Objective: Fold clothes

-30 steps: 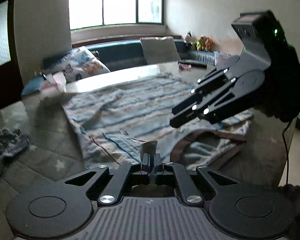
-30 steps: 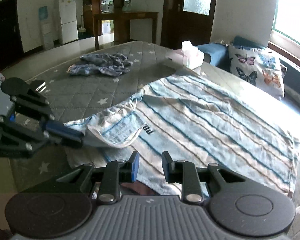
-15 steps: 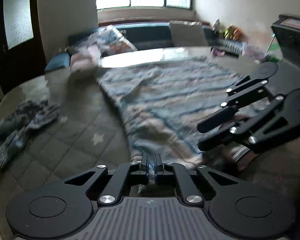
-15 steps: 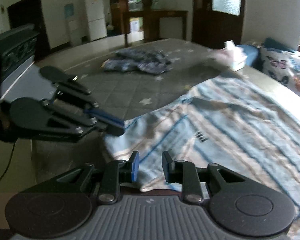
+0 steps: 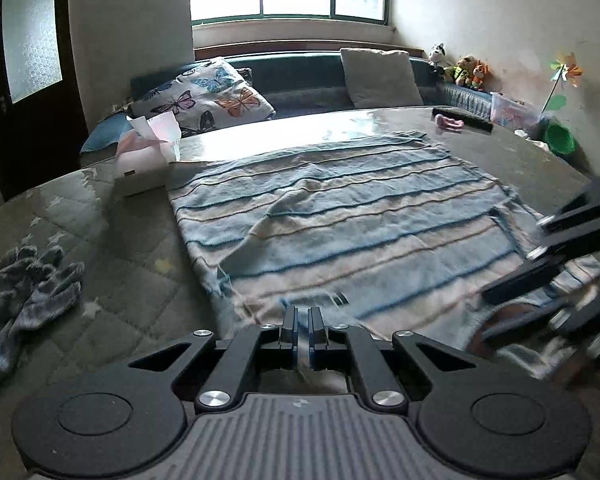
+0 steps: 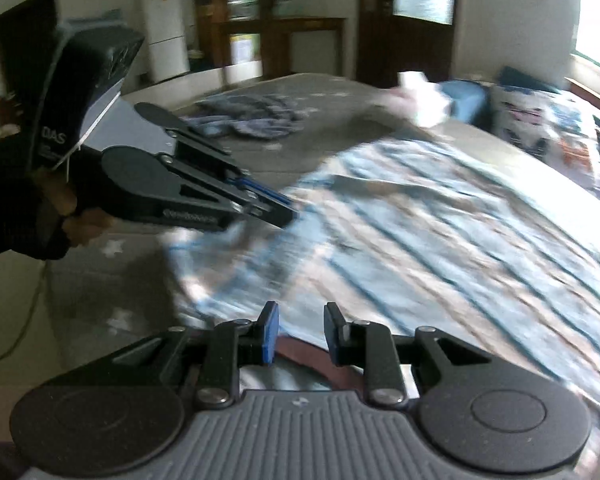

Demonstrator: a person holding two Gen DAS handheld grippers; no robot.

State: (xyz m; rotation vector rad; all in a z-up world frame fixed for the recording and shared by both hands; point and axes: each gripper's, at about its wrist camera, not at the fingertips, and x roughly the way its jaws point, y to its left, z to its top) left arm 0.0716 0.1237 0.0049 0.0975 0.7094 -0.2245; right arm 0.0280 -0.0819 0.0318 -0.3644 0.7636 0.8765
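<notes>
A blue, white and tan striped shirt (image 5: 360,224) lies spread on the grey quilted bed (image 5: 112,296); it also shows, blurred, in the right wrist view (image 6: 440,232). My left gripper (image 5: 302,322) is shut on the shirt's near left edge, with cloth pinched between its fingers; it shows from the side in the right wrist view (image 6: 276,210). My right gripper (image 6: 298,328) is open over the shirt's brown-trimmed collar (image 6: 300,354), holding nothing. It shows at the right edge of the left wrist view (image 5: 548,264).
A crumpled blue-grey garment (image 5: 24,292) lies on the bed at the left. A tissue box (image 5: 144,164) stands beyond the shirt's far left corner. A butterfly pillow (image 5: 204,98) and a grey cushion (image 5: 380,72) lie under the window. Toys (image 5: 464,70) line the right wall.
My left gripper has pulled the shirt's near left edge toward me and leftward, flattening the folded flap. My right gripper has drifted to the right, still open over the collar.
</notes>
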